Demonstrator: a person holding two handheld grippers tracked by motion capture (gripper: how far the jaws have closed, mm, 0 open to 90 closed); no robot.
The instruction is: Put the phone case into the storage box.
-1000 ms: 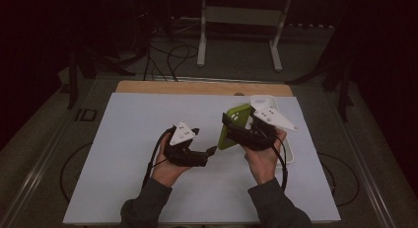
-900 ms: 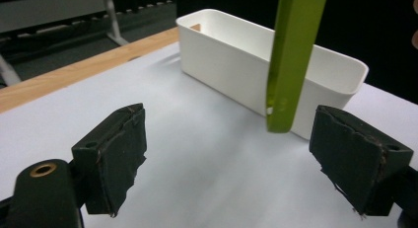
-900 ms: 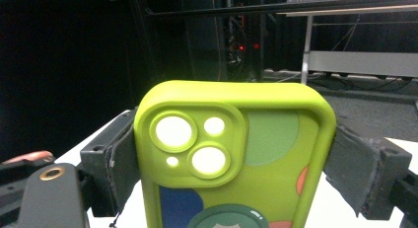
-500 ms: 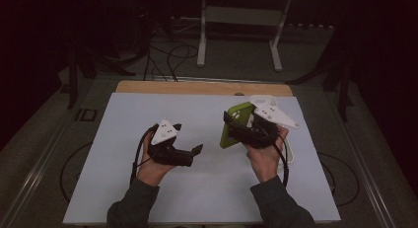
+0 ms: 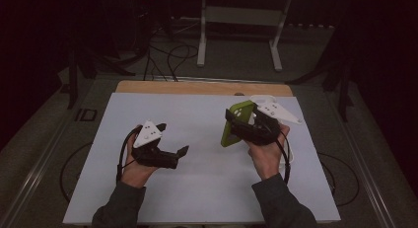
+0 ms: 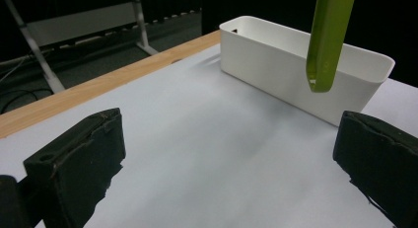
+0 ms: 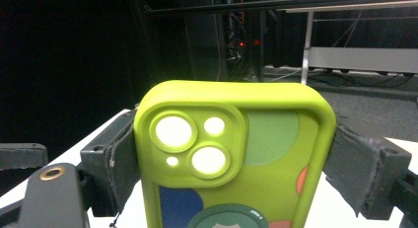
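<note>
A lime-green phone case (image 5: 235, 123) stands upright above the table's right half, with my right gripper (image 5: 242, 130) shut on its sides. In the right gripper view, the phone case (image 7: 276, 134) shows its back with camera cut-outs and coloured shapes, and the right gripper (image 7: 231, 161) clamps it between grey pads (image 7: 352, 161). My left gripper (image 5: 173, 139) hovers left of centre, open and holding nothing, a hand's width from the case. In the left gripper view, the left gripper (image 6: 231, 139) has its jaws wide apart, and the phone case (image 6: 328, 38) hangs at the upper right.
A white rectangular bin (image 6: 276, 55) stands on the white table sheet (image 5: 207, 178) behind the case. In the high view my right hand mostly hides the bin (image 5: 290, 156). A wooden strip (image 5: 197, 87) runs along the far edge. A metal stand (image 5: 236, 16) and cables lie beyond.
My left gripper has drawn back to the left, away from the green case it was close to. The right gripper has kept the case nearly still.
</note>
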